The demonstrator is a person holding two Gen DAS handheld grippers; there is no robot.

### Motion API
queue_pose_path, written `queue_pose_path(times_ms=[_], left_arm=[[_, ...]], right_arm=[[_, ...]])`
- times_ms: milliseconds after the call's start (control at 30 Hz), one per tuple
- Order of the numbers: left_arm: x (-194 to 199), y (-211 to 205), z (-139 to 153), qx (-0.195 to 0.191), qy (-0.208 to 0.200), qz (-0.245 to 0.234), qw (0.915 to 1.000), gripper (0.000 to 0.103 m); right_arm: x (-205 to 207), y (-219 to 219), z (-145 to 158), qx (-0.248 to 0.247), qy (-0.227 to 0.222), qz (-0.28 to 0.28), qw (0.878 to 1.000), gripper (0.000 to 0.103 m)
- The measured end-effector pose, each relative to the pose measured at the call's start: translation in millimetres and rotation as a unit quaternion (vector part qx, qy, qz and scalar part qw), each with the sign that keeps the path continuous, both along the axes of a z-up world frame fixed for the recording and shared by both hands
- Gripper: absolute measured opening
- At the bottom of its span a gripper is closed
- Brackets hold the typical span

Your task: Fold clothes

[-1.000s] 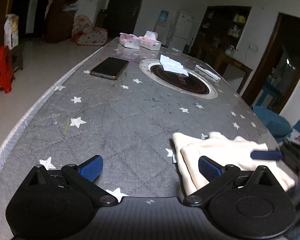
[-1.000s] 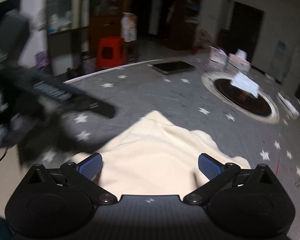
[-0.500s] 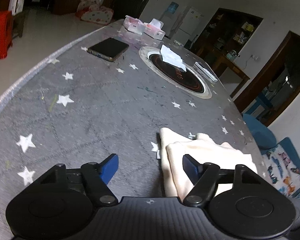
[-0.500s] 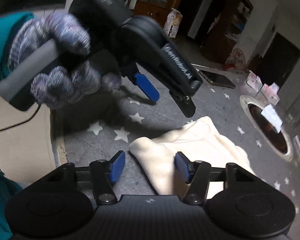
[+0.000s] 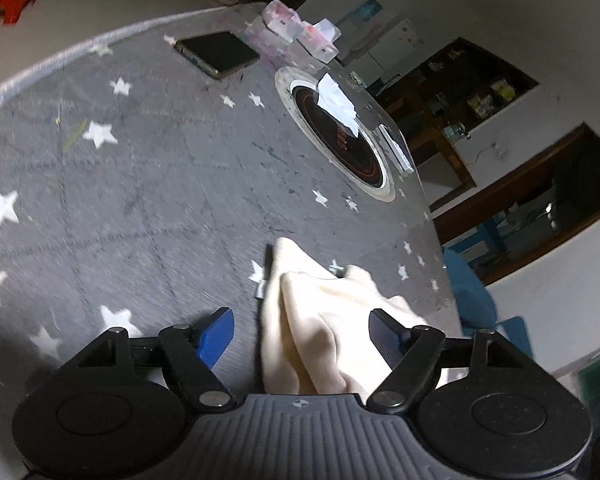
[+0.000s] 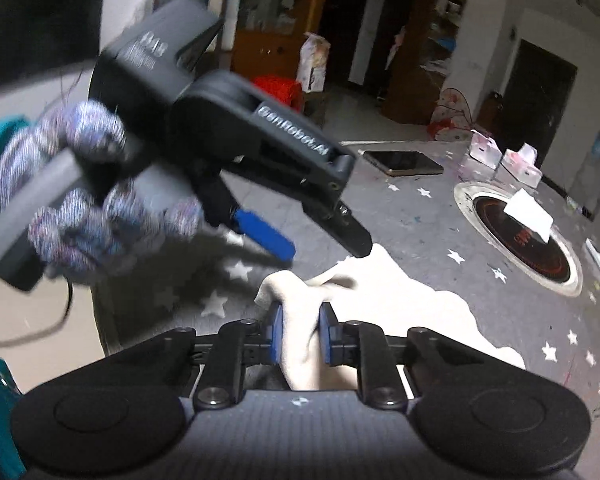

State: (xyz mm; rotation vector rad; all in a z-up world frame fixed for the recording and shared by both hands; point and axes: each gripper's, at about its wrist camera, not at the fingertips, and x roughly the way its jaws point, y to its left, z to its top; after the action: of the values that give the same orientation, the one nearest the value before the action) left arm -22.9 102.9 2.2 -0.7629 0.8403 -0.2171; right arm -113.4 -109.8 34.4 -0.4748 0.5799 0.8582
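A cream folded garment (image 5: 320,320) lies on the grey star-patterned tablecloth (image 5: 140,184) near the table's front edge. My left gripper (image 5: 302,336) is open, its blue pads on either side of the garment's near corner. In the right wrist view my right gripper (image 6: 299,334) is shut on a bunched corner of the cream garment (image 6: 400,312). The left gripper (image 6: 324,244) shows there too, held in a gloved hand, open, its tips just above the cloth's far corner.
A black phone (image 5: 218,54) lies at the far left of the table. A round induction hob (image 5: 340,140) with a white paper on it sits mid-table. Tissue boxes (image 5: 300,30) stand at the far end. A red stool (image 6: 278,88) stands on the floor beyond.
My right gripper has closed on the garment's corner. My left gripper has moved in over the garment, its pads now straddling the cloth.
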Motion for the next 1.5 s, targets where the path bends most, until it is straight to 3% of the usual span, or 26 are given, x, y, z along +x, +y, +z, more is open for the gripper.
queue_pose_path(times_ms=[267, 433, 500, 600, 633, 733, 900, 1067, 1200, 1333, 1500], left_arm=[[5.0, -4.6, -7.3, -0.097, 0.039, 0.024, 0.9943, 0.079], [7.8, -12.8, -13.6, -0.123, 0.053, 0.026, 0.9907, 0.077], [9.2, -15.2, -17.1, -0.133, 0.058, 0.027, 0.9890, 0.068], [9.7, -16.3, -21.2, -0.138, 0.062, 0.031, 0.9880, 0.040], [9.9, -16.5, -21.7, -0.136, 0.061, 0.031, 0.9883, 0.030], [10.3, -17.6, -22.9, -0.126, 0.059, 0.030, 0.9898, 0.019], [10.5, -20.3, -20.7, -0.089, 0.050, 0.023, 0.9945, 0.016], [12.6, -25.3, -16.9, -0.045, 0.040, 0.008, 0.9982, 0.016], [14.8, -27.8, -14.7, -0.025, 0.036, 0.000, 0.9991, 0.016], [18.0, -28.7, -11.0, -0.007, 0.032, -0.010, 0.9994, 0.016], [23.7, -32.9, -5.9, 0.021, 0.029, -0.022, 0.9991, 0.016]], right_arm=[[3.8, -19.6, 12.8, 0.044, 0.009, -0.012, 0.999, 0.016], [5.4, -28.3, 14.6, 0.065, 0.015, -0.011, 0.998, 0.016], [5.7, -30.0, 13.4, 0.070, 0.018, -0.008, 0.997, 0.016], [5.4, -32.6, 10.6, 0.075, 0.024, -0.002, 0.997, 0.016], [5.5, -33.4, 9.5, 0.076, 0.026, 0.000, 0.997, 0.016], [7.0, -35.8, 6.0, 0.083, 0.038, 0.002, 0.996, 0.020], [10.1, -54.9, 8.2, 0.110, 0.057, -0.016, 0.992, 0.027], [31.7, -96.8, 2.8, 0.111, 0.047, -0.115, 0.986, 0.028], [57.6, -139.5, -7.4, 0.114, 0.054, -0.215, 0.969, 0.029], [78.9, -176.7, -19.0, 0.120, 0.060, -0.295, 0.946, 0.038], [97.3, -203.5, -39.2, 0.147, 0.109, -0.333, 0.925, 0.040]])
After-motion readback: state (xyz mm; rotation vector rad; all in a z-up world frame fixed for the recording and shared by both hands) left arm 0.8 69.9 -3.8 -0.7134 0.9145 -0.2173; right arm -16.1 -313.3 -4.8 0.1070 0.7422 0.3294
